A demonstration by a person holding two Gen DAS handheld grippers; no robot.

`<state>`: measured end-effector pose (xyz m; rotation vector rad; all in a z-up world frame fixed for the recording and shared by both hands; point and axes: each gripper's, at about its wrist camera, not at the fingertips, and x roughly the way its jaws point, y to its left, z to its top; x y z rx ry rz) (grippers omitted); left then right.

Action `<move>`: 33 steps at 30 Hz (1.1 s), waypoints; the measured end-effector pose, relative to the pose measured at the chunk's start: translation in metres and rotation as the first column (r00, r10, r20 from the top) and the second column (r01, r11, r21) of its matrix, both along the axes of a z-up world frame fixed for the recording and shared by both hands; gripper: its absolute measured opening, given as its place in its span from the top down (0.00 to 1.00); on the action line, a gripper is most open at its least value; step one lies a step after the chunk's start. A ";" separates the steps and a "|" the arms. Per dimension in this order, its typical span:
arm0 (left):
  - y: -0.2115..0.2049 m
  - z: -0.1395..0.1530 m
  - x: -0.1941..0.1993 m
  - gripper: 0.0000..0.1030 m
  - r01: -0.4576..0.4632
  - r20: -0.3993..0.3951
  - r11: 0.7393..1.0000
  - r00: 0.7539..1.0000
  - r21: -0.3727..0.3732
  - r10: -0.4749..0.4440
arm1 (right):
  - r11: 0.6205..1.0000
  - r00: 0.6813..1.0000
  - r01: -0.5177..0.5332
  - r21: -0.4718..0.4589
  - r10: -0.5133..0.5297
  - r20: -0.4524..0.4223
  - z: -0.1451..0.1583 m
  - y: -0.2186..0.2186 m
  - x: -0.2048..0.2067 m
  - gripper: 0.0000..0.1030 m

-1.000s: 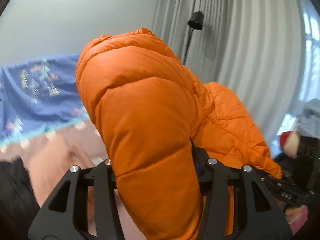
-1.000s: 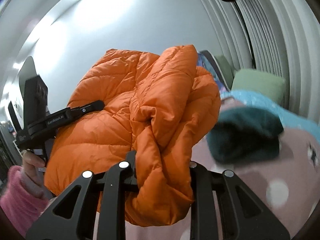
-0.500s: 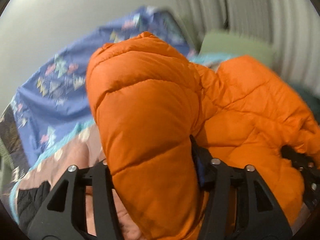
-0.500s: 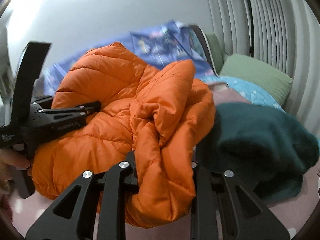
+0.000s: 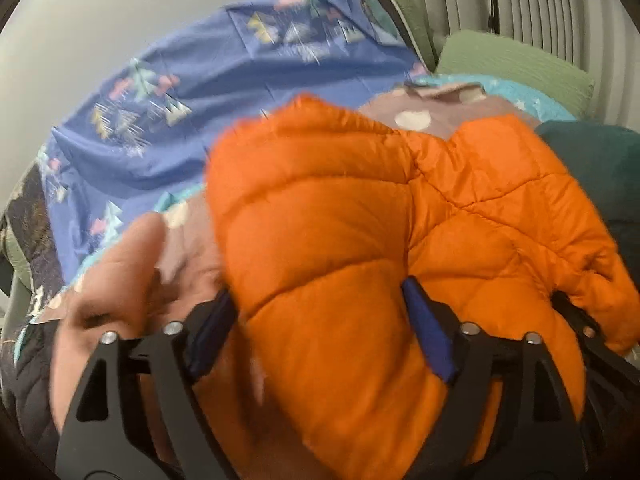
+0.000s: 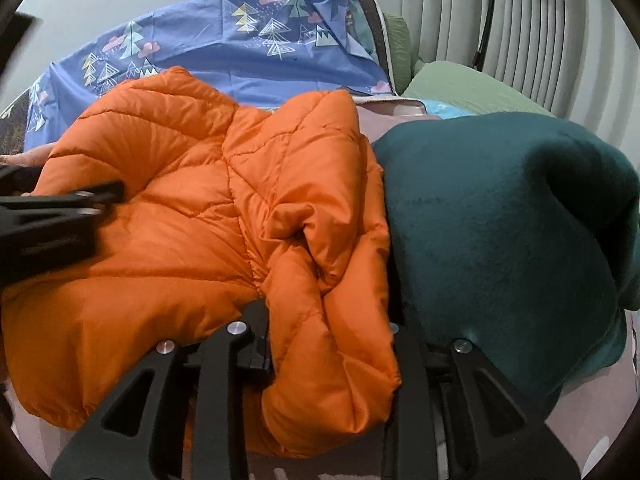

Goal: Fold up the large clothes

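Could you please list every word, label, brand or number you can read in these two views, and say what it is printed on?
There is no readable text in either view.
The orange puffer jacket shows no label or logo.
The blue sheet carries only tree and cloud pictures, no words.
The left gripper, seen from the right wrist, is too blurred to show any lettering.

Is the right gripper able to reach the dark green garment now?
Probably not yet: the right gripper is shut on the orange jacket. The dark green garment lies just beside it, nothing between.
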<state>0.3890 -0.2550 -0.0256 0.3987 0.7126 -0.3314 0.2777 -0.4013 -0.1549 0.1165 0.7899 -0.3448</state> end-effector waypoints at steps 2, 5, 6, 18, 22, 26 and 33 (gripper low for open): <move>0.008 0.012 -0.017 0.15 0.015 0.037 1.000 0.999 -0.009 -0.015 | 1.000 1.000 0.004 0.001 -0.004 -0.009 0.000 0.001 -0.001 0.71; 0.020 0.021 -0.043 0.14 0.076 0.044 0.996 0.996 -0.036 -0.075 | 1.000 1.000 0.003 0.014 -0.003 -0.006 0.003 0.002 -0.002 0.67; 0.021 0.022 -0.049 0.14 0.092 0.043 0.995 0.995 -0.038 -0.090 | 0.999 1.000 0.004 0.036 -0.005 0.002 0.005 0.001 -0.006 0.66; 0.009 -0.002 -0.074 0.16 0.126 0.060 0.989 0.990 0.080 -0.131 | 0.993 0.997 0.032 0.116 -0.041 0.073 0.050 0.007 -0.076 0.52; 0.020 0.016 -0.089 0.15 0.128 0.052 0.992 0.990 0.021 -0.129 | 0.994 0.992 0.029 0.106 -0.041 0.121 0.072 0.014 -0.106 0.52; 0.041 0.033 -0.121 0.12 0.134 0.052 0.988 0.990 -0.079 -0.130 | 0.992 0.990 0.033 0.118 -0.049 0.131 0.087 0.023 -0.136 0.52; 0.087 0.057 -0.213 0.02 0.141 0.131 0.963 0.985 -0.230 -0.113 | 0.992 0.984 0.069 0.103 -0.085 0.156 0.111 0.051 -0.204 0.40</move>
